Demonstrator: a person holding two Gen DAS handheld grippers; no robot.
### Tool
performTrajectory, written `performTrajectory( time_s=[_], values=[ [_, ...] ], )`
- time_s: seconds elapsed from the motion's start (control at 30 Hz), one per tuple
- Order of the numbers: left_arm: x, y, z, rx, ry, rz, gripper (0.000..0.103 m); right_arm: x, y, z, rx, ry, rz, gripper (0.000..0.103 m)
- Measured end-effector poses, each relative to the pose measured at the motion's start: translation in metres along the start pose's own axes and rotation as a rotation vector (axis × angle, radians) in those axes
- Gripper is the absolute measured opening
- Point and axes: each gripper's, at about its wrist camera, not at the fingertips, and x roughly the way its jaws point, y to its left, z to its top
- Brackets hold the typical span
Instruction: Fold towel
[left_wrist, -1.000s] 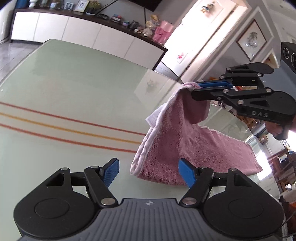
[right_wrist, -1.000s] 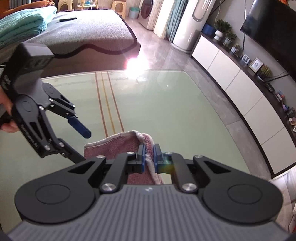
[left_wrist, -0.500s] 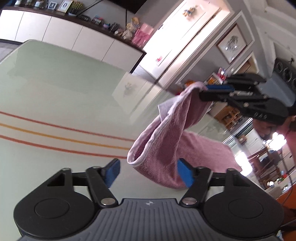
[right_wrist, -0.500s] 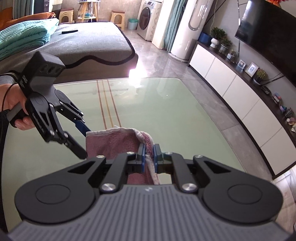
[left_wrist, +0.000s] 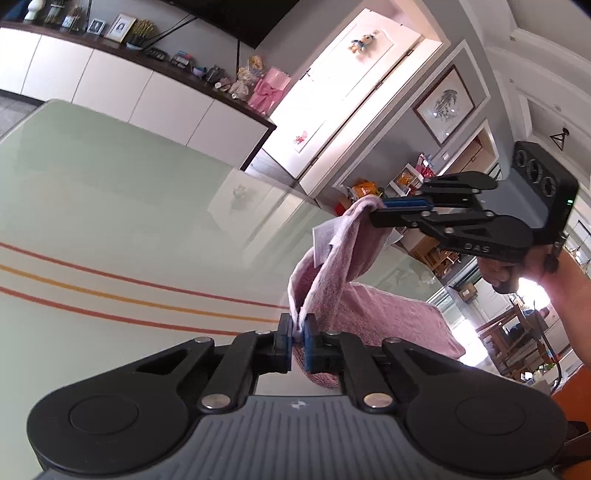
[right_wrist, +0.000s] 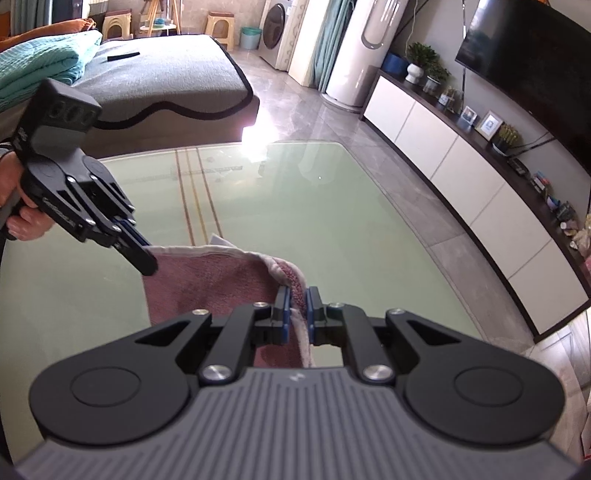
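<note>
- Stretching wide under both tools, the pale green glass table (right_wrist: 332, 206) lies bare on its far side, its three coloured stripes (left_wrist: 110, 291) uncovered.
- Hanging between the two grippers, the pink towel (left_wrist: 369, 306) has its lower part resting on the table near the front edge.
- Tilted downward, the left gripper (left_wrist: 297, 332) has its blue pads pressed together on the towel's hemmed edge, low over the glass.
- Held higher, the right gripper (right_wrist: 298, 306) is clamped on another corner of the towel.
- Gripping the right tool's handle, a hand (left_wrist: 517, 273) shows at the frame's right.
</note>
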Motion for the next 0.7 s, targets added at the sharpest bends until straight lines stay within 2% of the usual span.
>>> performTrajectory(
  time_s=[0.13, 0.33, 0.53, 0.7],
  values=[
    [-0.004, -0.017, -0.005, 0.02, 0.006, -0.003, 0.004, 0.008, -0.012, -0.001, 0.039, 0.04, -0.01, 0.009],
    [-0.001, -0.087, -0.015, 0.115, 0.018, 0.048, 0.004, 0.009, -0.027, 0.001, 0.123, 0.106, 0.002, 0.008],
    [0.023, -0.149, -0.025, 0.129, 0.007, 0.048, 0.004, -0.017, -0.034, -0.002, 0.119, 0.11, -0.04, 0.006],
    [0.059, -0.21, -0.031, 0.192, 0.032, 0.013, 0.005, -0.044, -0.051, -0.02, 0.139, 0.104, -0.107, 0.003]
  ],
)
